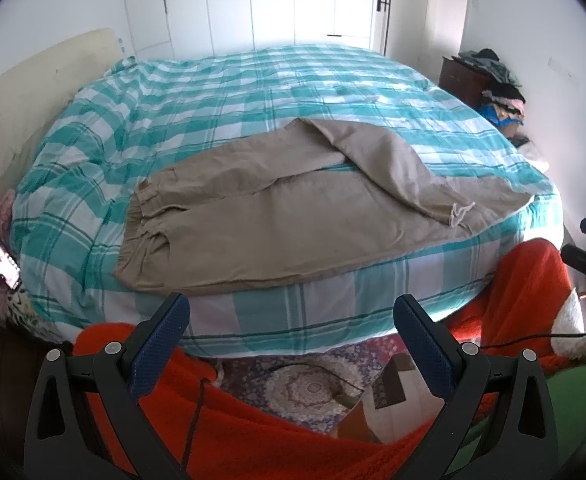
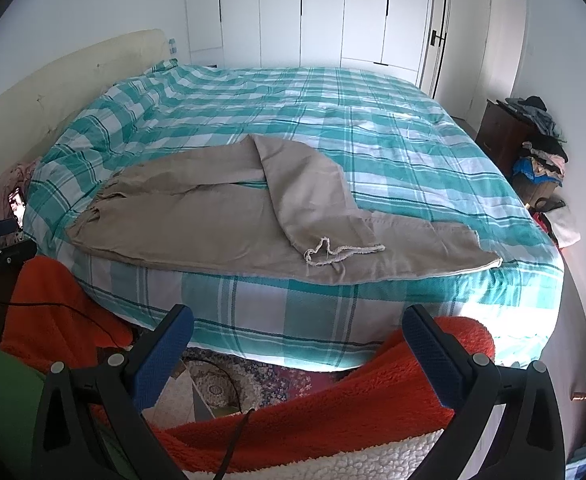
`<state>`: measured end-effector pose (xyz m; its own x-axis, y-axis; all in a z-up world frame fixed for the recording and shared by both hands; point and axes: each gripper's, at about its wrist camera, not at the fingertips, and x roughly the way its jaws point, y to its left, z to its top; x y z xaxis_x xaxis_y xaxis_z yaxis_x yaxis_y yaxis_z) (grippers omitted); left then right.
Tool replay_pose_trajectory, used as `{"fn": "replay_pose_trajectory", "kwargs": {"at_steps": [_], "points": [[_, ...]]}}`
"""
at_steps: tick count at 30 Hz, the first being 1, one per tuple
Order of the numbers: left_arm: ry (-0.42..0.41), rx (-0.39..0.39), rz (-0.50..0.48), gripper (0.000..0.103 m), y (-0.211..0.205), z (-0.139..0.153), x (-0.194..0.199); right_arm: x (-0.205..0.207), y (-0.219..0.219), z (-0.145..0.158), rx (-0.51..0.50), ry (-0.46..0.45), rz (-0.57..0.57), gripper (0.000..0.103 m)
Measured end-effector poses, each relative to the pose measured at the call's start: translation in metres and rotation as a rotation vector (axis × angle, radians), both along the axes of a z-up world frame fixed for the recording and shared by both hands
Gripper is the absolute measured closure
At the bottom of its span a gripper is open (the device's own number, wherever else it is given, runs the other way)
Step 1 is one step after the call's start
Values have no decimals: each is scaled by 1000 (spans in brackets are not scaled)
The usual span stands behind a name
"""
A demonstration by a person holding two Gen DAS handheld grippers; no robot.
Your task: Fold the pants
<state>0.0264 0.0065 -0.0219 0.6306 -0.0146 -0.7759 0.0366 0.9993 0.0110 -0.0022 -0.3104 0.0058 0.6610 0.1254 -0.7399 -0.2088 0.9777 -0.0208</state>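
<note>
The beige pants [image 1: 277, 216] are seen spread along the bed's [image 1: 253, 80] near edge, one leg flipped across; the left tool [image 1: 291, 312] and right tool [image 2: 298, 322] are held released, nothing gripped.

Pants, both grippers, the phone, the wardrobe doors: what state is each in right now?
pants: spread flat on the bed, one leg flipped across the other, not yet folded.
left gripper: open, holding nothing.
right gripper: open, holding nothing.
phone: screen lit.
wardrobe doors: closed.
</note>
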Motion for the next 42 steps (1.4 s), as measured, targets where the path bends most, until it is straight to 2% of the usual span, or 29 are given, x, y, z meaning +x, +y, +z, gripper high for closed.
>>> {"fn": "replay_pose_trajectory", "kwargs": {"at_steps": [42], "points": [[19, -9, -39, 1, -7, -6, 10, 8, 2, -7, -2, 29, 1, 0]]}}
